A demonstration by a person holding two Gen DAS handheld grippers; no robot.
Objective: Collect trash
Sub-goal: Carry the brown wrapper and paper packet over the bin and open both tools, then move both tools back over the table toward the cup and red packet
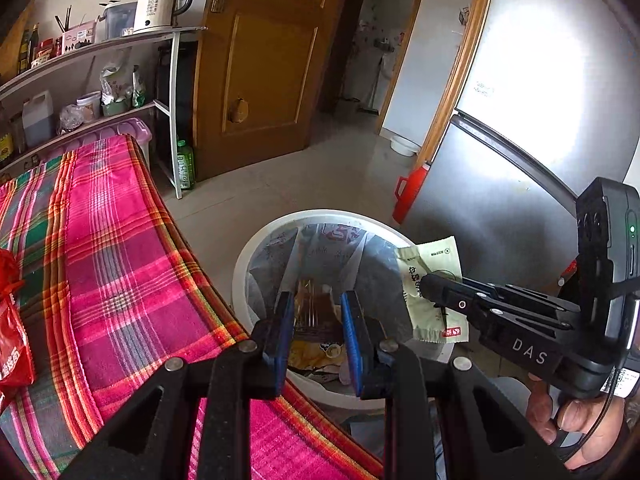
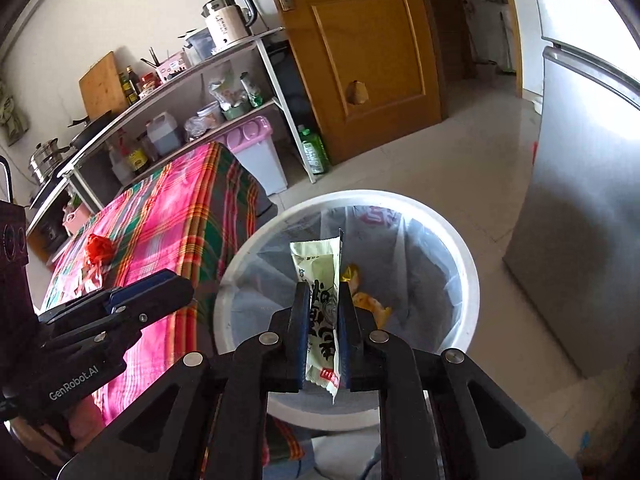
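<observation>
Above a white bin (image 2: 360,196) beside a plaid-covered table (image 1: 120,240), both grippers tilted downward. Right gripper (image 2: 324,292), in a bare hand (image 1: 576,412): clamps a pale green packet (image 2: 318,264) upright between its pads, over the bin's mouth. Left gripper (image 1: 318,300): jaws partly apart, aimed into the bin from the table's edge; brown wrapper (image 1: 314,312) seen between the pads, held or lying below, cannot tell. In the bin: a grey liner (image 2: 420,264), with yellow wrappers (image 2: 372,304) at the bottom. On the table, a red bag (image 1: 12,320).
</observation>
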